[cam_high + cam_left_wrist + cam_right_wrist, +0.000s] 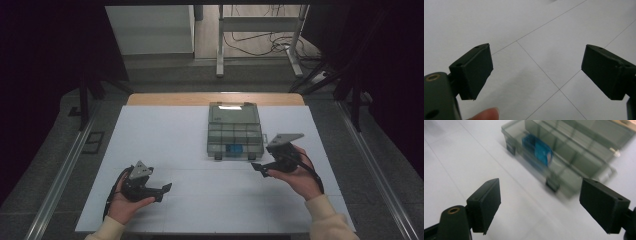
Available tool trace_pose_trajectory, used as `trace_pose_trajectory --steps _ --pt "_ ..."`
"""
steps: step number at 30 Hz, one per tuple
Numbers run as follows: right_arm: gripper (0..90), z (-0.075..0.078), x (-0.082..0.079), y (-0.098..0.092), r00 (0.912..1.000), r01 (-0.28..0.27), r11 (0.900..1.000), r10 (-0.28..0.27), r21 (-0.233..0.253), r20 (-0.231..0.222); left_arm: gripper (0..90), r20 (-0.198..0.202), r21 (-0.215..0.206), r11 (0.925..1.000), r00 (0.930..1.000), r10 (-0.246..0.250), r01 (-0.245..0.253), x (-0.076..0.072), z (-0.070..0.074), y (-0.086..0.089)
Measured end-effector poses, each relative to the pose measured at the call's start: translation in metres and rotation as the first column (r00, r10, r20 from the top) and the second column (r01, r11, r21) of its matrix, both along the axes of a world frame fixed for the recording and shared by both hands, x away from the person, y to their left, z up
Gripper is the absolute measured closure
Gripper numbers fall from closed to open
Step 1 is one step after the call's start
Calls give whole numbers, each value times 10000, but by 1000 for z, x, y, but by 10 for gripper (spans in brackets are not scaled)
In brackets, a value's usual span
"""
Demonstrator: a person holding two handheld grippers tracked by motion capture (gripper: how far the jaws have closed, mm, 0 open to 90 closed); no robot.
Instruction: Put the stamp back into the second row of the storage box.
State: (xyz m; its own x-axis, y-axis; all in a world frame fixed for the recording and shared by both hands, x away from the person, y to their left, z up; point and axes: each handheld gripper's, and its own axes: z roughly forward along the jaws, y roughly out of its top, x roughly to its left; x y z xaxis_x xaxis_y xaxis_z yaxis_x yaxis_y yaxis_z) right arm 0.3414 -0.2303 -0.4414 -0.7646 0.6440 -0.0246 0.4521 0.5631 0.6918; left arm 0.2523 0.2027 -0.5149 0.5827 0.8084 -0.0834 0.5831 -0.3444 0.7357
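A smoky grey clear-plastic compartment box (235,131) lies closed on the white table (165,145), its two latches facing the person. One front compartment holds a blue object (234,149). My right gripper (259,169) hovers just in front of the box's right latch, open, jaws pointing left. In the right gripper view the box (574,157) and blue object (537,147) lie blurred beyond the open gripper (540,195), nothing between the jaws. My left gripper (163,192) is held near the table's front left, open and empty. Bare table shows between the jaws of the left gripper (536,67).
The white top is made of panels with thin seams (544,72). A wooden strip (215,98) borders its far edge. Beyond stand a metal frame (260,45) and floor cables (270,47). A fingertip (486,113) shows at the bottom of the left gripper view.
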Motion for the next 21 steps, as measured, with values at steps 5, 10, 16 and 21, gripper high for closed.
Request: trace_pose_trajectory --steps 5,10,16,21 --pt "169 -12 -30 -32 9989 461 9964 -458 712 -49 108 16 1 10000 10000 19 -19 0 0 0" --pt "174 -36 -52 -58 9936 1128 9829 -1108 1458 -217 108 22 4 10000 10000 46 -46 0 0 0" --pt "172 -43 -53 -64 9893 1439 9798 -1457 1387 26 109 56 2 10000 10000 51 -51 0 1 1" --pt "170 -50 -53 -67 9884 1440 9842 -1482 1030 341 109 76 55 10000 10000 -12 12 0 0 0"
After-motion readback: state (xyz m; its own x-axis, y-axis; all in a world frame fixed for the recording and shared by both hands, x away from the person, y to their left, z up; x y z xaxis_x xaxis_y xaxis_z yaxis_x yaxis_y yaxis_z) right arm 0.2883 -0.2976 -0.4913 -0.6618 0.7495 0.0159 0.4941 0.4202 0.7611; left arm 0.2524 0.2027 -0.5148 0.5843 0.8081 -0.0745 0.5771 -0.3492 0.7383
